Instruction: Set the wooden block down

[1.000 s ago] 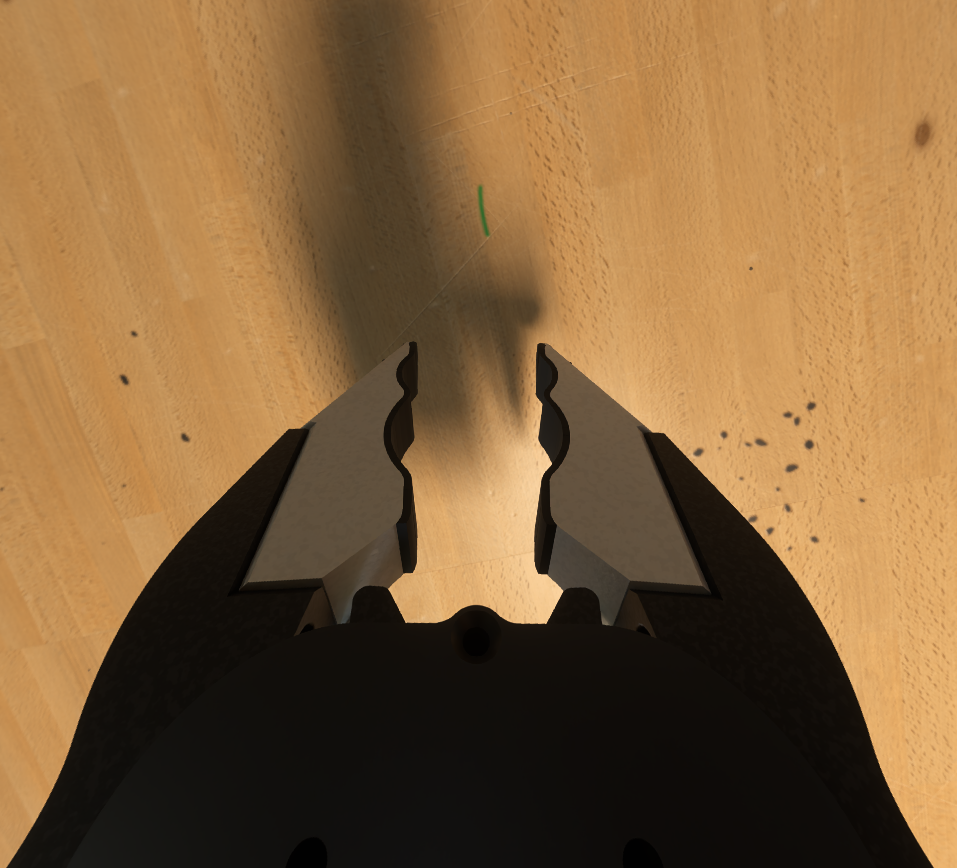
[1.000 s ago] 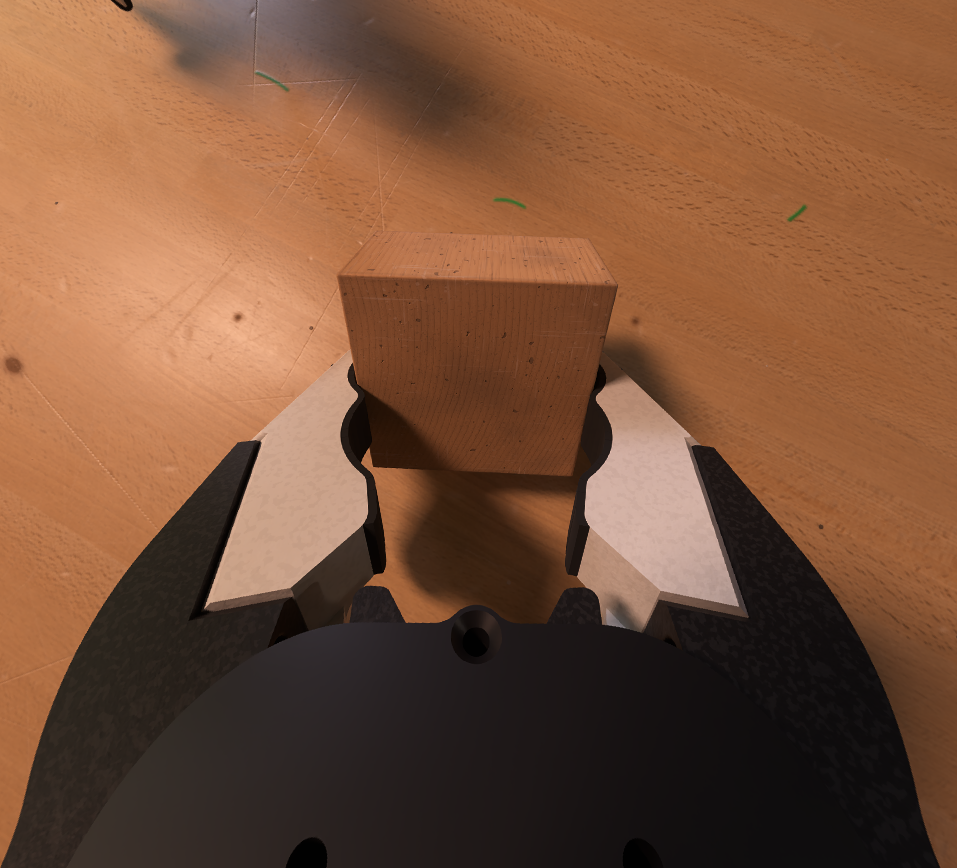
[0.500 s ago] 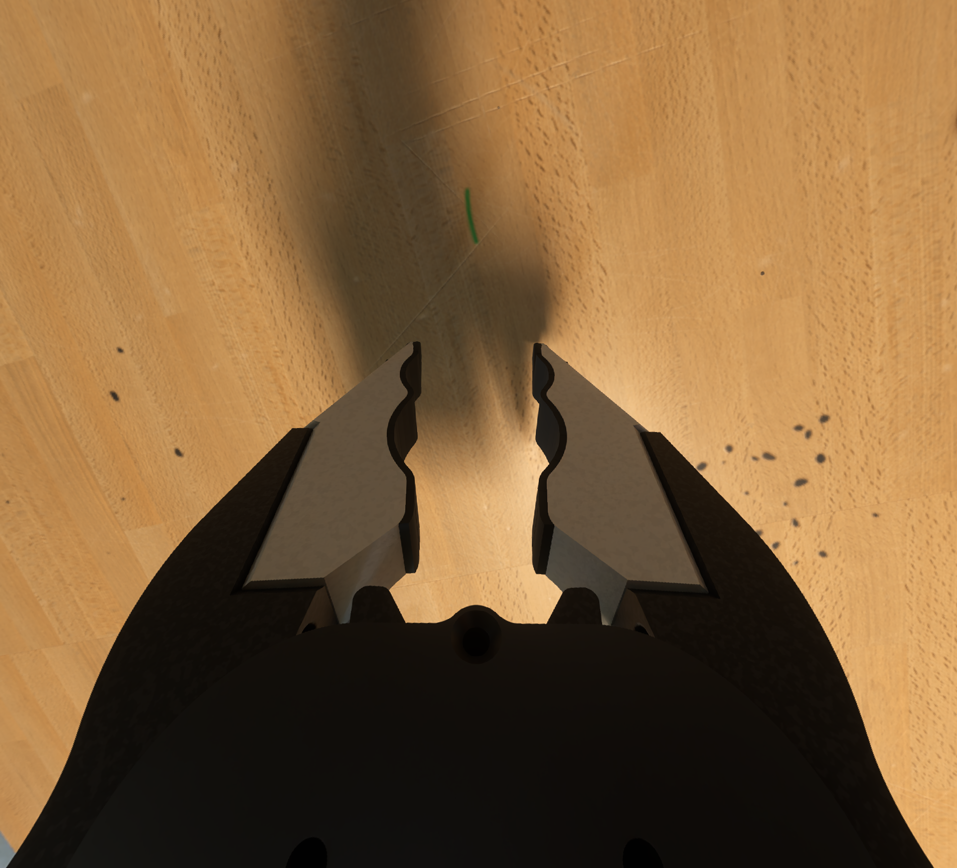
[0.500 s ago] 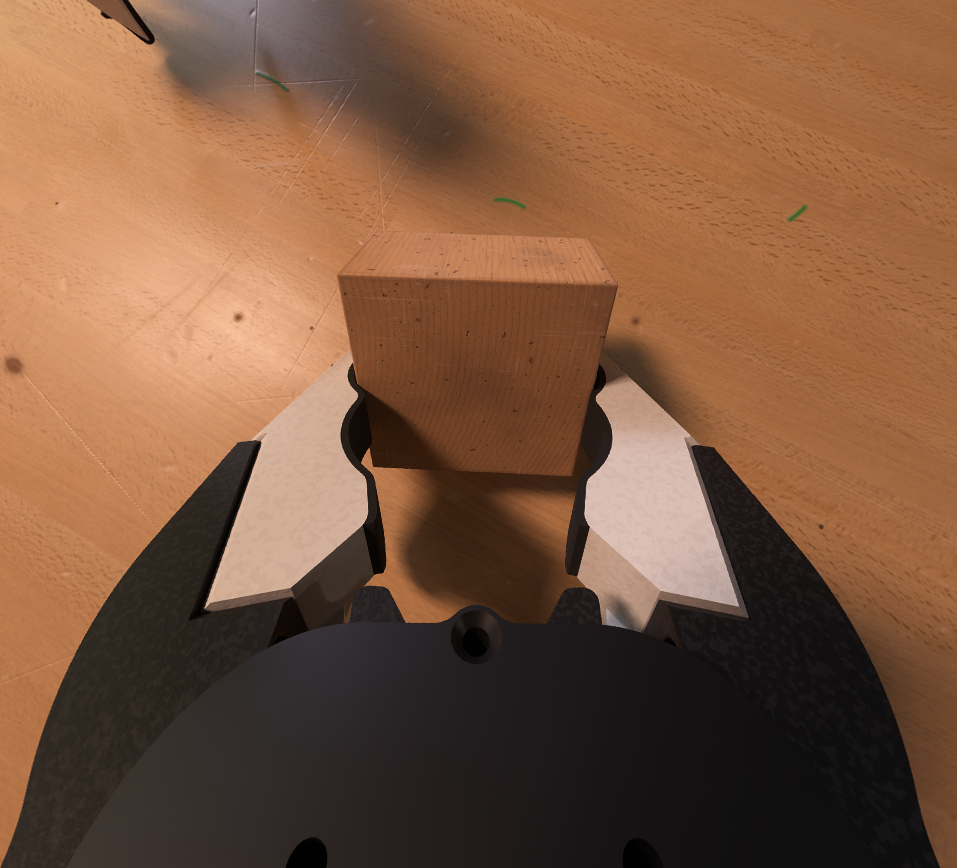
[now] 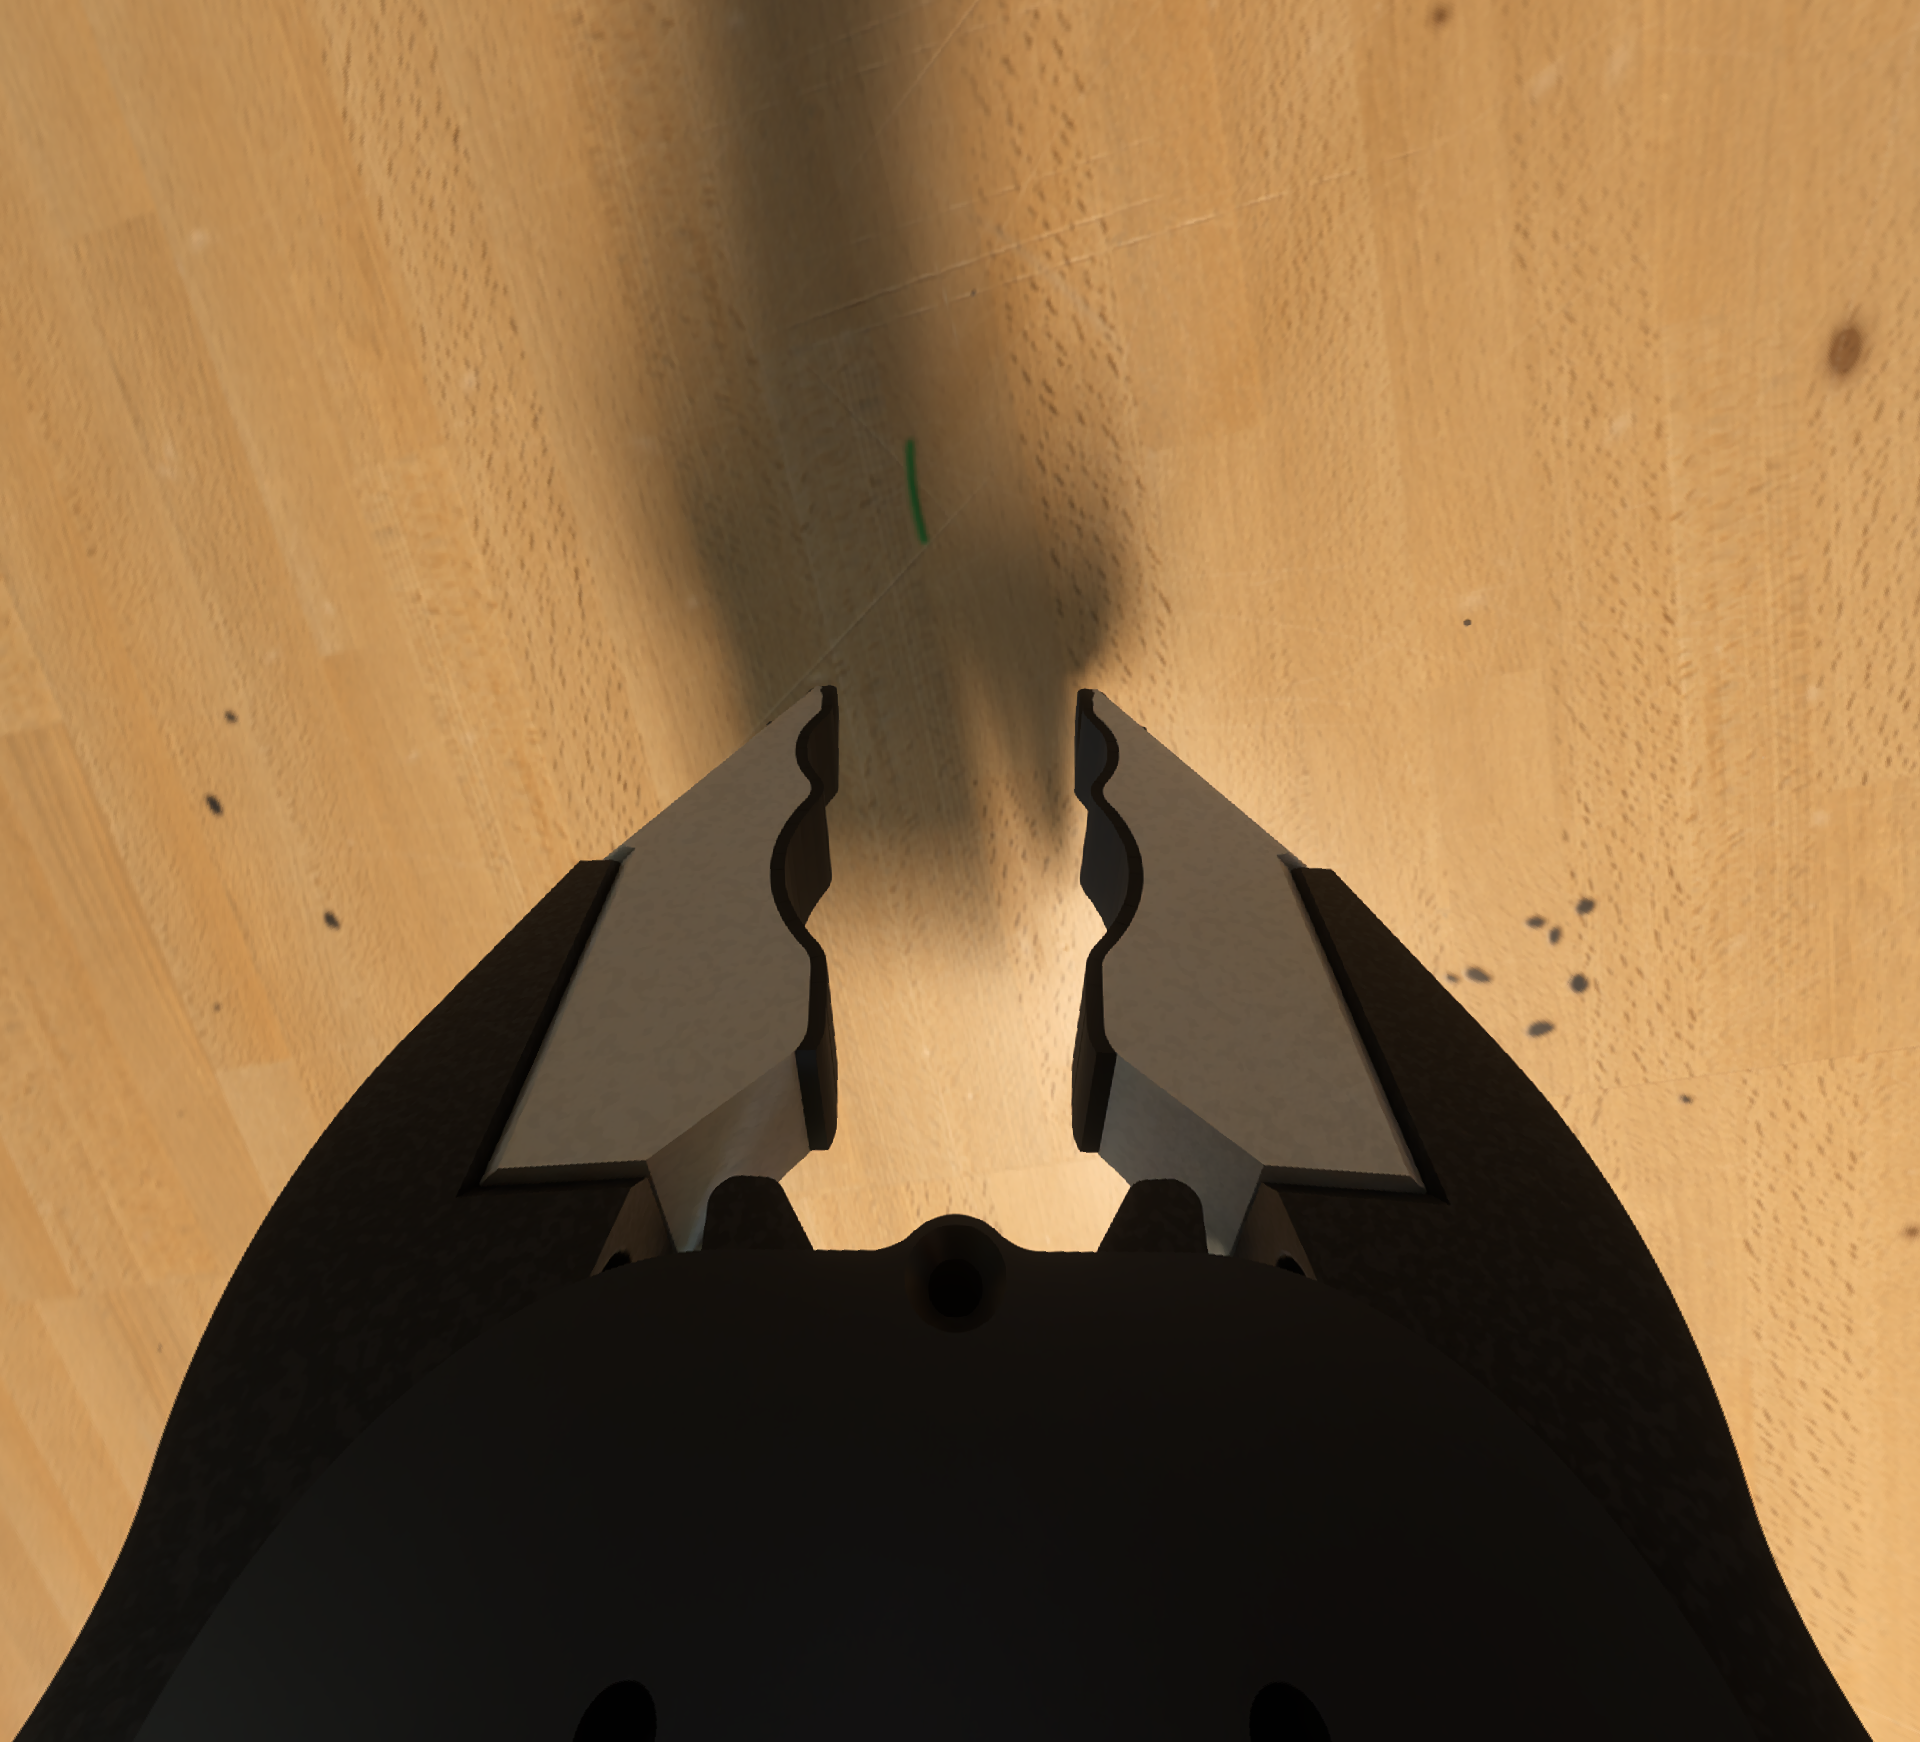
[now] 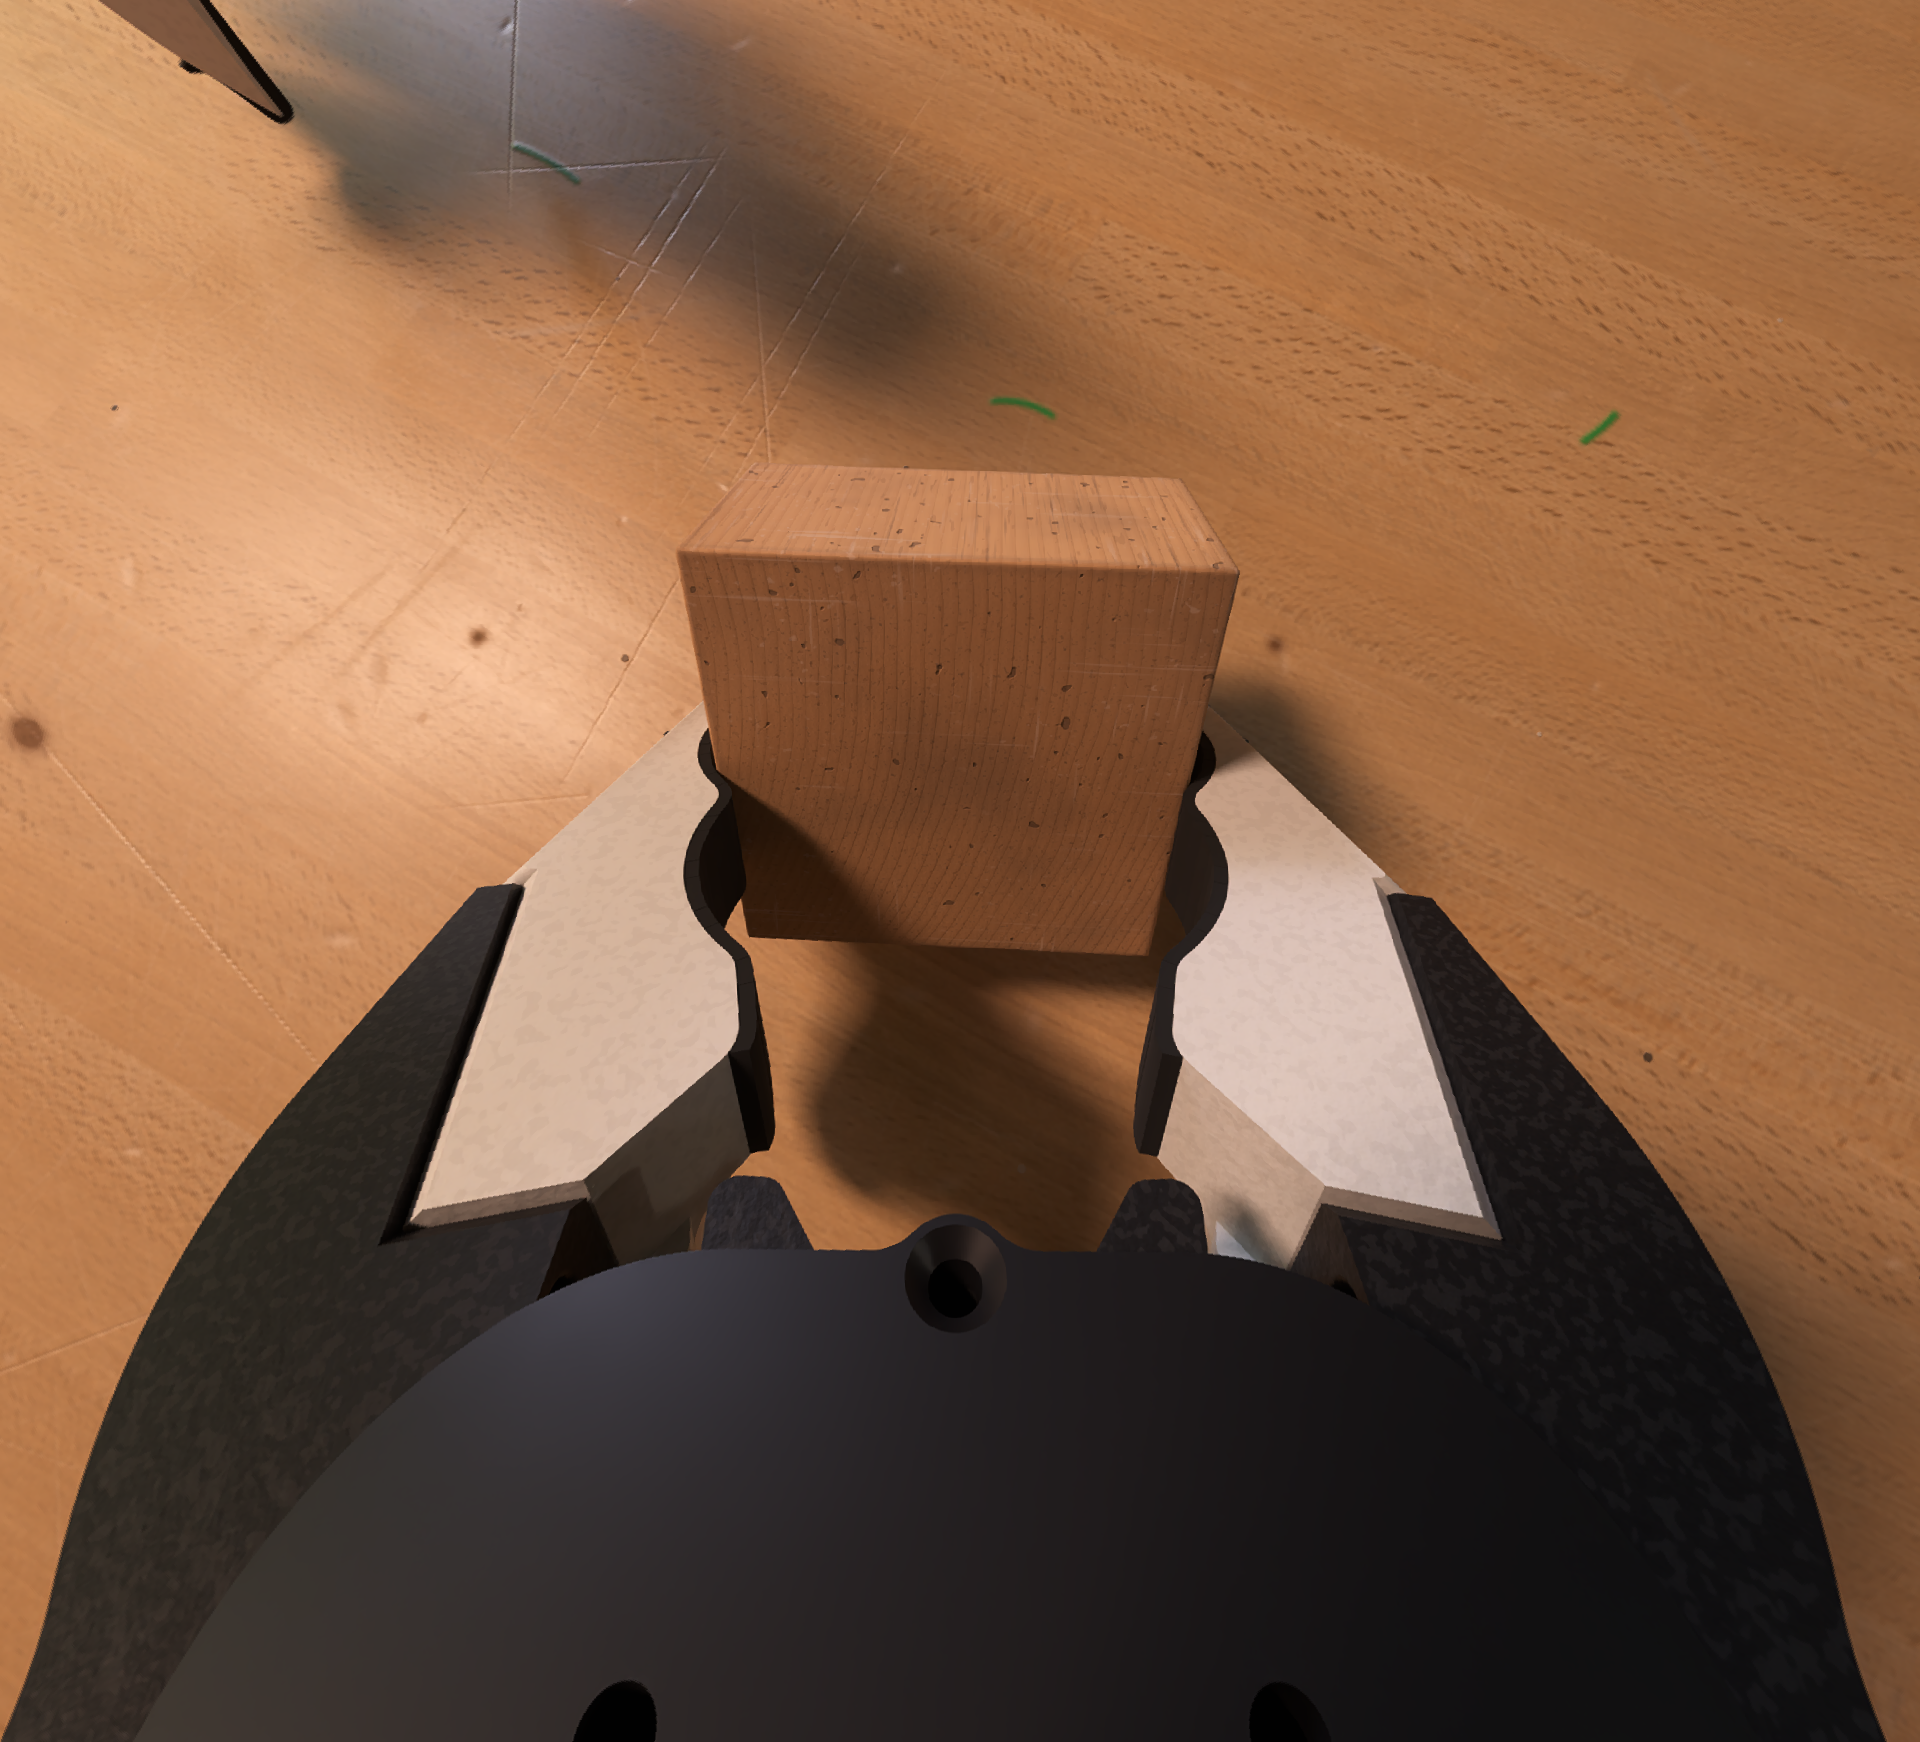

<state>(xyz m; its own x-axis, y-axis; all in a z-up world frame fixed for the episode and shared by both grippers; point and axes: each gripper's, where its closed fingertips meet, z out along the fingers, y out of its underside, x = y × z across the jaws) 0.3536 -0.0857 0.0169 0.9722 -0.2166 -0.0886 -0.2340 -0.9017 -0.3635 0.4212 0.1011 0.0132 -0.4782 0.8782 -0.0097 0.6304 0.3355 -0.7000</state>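
A: Right gripper [image 6: 956, 747] still pinching the square brown wooden block [image 6: 956, 705] above the scratched wooden tabletop [image 6: 1455, 186], nothing shifting?

B: Yes. Empty left gripper [image 5: 954, 695], fingers spread, is creeping nearer

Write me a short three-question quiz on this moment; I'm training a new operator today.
1. True or false: the left gripper holds nothing.
2. Which gripper is shut on the wooden block? A) left B) right C) both
3. Fill in: the thin curved strands lying on the wooden table, like the one just beyond the block, are ____ in colour.

Key: 1 true; 2 B; 3 green.
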